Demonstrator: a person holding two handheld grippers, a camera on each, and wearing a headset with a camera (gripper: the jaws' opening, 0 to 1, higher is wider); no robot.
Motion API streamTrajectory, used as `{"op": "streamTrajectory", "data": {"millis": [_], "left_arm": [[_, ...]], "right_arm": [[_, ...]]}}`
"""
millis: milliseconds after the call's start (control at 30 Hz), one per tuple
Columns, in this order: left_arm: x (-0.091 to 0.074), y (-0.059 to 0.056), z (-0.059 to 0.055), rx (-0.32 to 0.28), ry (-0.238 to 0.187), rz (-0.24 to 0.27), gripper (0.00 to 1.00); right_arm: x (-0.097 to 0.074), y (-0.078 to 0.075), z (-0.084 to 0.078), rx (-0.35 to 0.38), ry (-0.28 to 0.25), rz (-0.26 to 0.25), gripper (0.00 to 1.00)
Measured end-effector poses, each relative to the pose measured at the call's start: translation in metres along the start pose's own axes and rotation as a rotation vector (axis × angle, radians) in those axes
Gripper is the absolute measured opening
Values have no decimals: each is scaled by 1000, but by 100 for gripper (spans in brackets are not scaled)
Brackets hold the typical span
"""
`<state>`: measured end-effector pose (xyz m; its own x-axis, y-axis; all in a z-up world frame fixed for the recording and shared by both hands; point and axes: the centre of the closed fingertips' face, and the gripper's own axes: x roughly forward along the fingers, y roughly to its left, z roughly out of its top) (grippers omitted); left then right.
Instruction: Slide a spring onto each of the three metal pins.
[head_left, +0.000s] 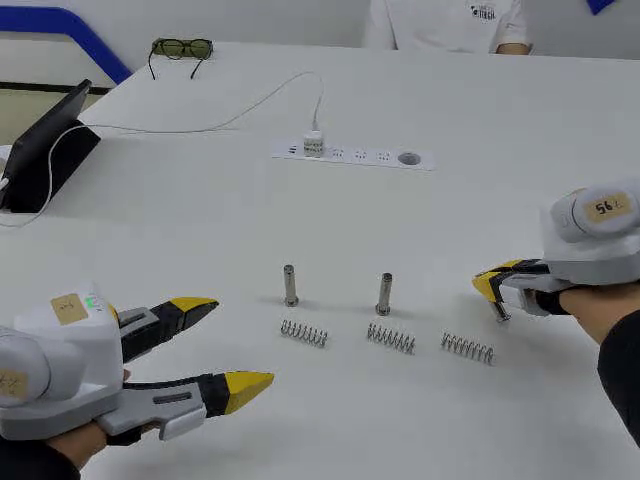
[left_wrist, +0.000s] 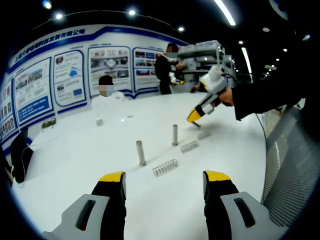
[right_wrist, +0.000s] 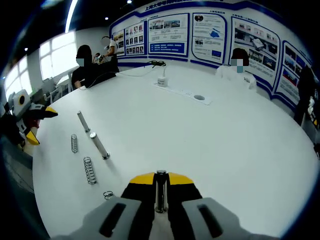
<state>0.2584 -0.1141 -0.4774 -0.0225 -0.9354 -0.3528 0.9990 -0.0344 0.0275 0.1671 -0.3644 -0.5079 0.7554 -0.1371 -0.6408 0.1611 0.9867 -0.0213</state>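
Right tongs (right_wrist: 160, 179) around 1 pin (right_wrist: 160, 199)

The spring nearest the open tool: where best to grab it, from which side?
Probably at the middle coils of the left spring, from above, the left tool closing across its narrow width: it lies flat, leaving both ends free.

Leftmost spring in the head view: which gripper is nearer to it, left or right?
Left. The left gripper, open, is just left of the leftmost spring; the right gripper, shut on a pin, is far to its right, beyond the middle spring.
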Motion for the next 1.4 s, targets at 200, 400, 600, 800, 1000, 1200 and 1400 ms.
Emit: {"op": "streamTrajectory", "data": {"millis": [200,400,600,800,1000,1200,1400], "left_arm": [[-1,-1,2,5,-1,-2,64],[-2,-1,4,7,-3,-1,64],[-2,-2,5,9,-6,-1,64],[-3,-3,5,9,-6,0,64],[-4,-4,6,11,-8,0,64],[-3,-3,8,14,-11,-1,64],[-2,-5,8,17,-9,-3,64]], "right_arm": [[-4,4,2,3,-13,6,9],[-8,6,5,2,-28,6,9],[-12,8,5,0,-37,6,9],[-15,8,4,-3,-45,4,9],[-21,8,2,-3,-60,4,9],[-26,8,-1,3,-72,7,9],[-31,7,-5,7,-81,10,9]]}}
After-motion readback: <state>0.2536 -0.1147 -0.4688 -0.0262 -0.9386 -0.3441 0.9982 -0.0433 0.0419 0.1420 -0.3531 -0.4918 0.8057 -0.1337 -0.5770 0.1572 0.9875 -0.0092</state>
